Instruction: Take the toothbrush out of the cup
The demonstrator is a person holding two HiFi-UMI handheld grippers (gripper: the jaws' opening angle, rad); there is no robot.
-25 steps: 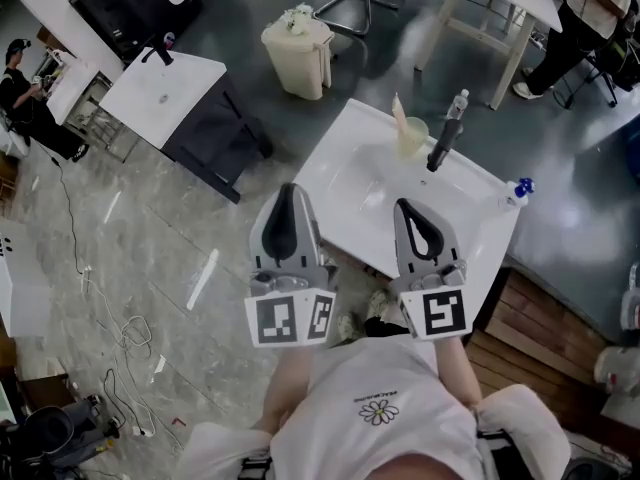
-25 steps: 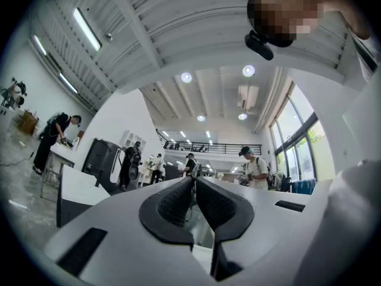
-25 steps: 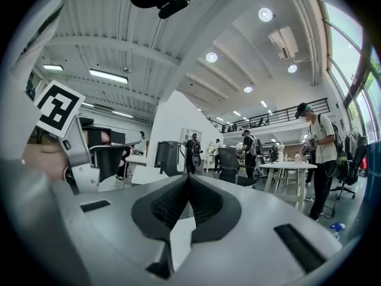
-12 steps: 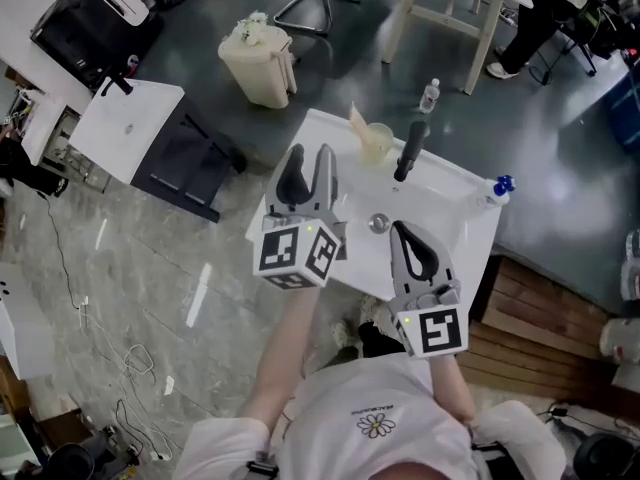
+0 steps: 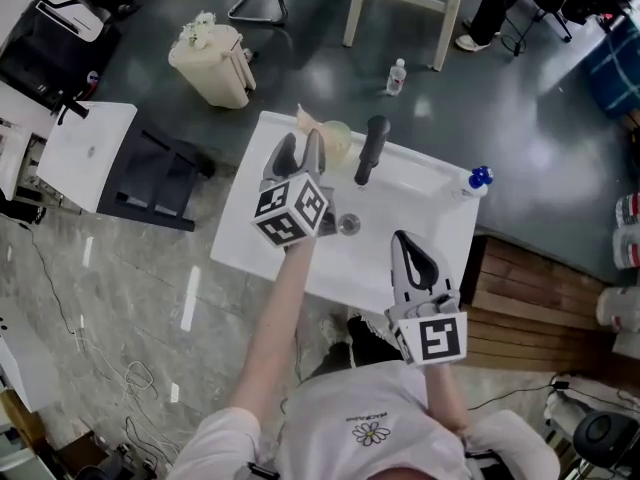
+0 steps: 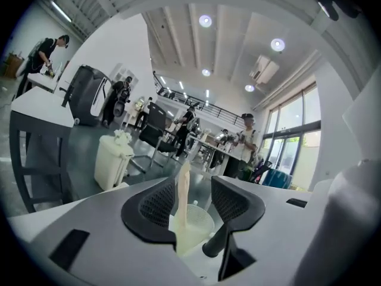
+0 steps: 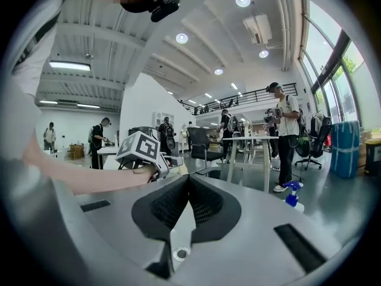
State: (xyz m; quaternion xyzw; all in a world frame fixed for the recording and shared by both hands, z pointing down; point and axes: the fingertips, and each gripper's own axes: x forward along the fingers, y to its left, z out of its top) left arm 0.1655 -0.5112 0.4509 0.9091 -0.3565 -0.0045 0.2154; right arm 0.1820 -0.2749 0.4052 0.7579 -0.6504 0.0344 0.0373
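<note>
The toothbrush stands slanted in the pale translucent cup at the far edge of the white tabletop, its head rising above the rim, with the black faucet just beside the cup. The left tool is right at the cup. Its jaws are opening and grip nothing. In the left gripper view the toothbrush shows in the gap between them, closer to the left-hand jaw, and neither pad presses on it. The step in hand looks like the approach to the grasp. To do it well, centre the handle between the pads, above the cup rim so the cup is not pinched too, then close firmly and lift along the brush's slant to avoid tipping the light cup. The right tool hangs shut and empty over the near side, well apart, and could steady the cup if needed.
</note>
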